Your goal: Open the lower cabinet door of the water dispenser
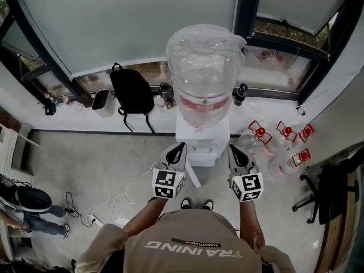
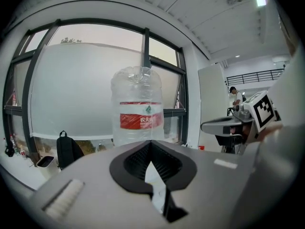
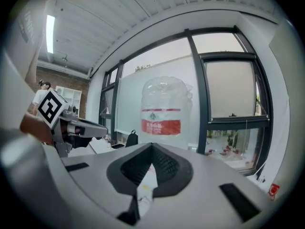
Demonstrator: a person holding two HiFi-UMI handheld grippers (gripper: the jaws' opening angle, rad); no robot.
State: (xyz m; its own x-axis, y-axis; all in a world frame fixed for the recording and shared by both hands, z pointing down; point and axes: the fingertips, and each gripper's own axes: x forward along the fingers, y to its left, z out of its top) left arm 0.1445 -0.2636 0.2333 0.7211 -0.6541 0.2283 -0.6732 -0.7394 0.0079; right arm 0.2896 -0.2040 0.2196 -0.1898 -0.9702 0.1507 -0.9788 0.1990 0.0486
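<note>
Dispenser: your white water dispenser (image 1: 200, 136) stands at 12 o'clock, topped by a clear, red-labelled bottle (image 1: 205, 61).
Claws: your left claw (image 1: 180, 147) and right claw (image 1: 232, 149) are both closed, empty.

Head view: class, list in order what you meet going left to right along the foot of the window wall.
small pale bin → black backpack → white water dispenser topped by a large clear bottle → small dark flask → cluster of clear red-capped bottles
</note>
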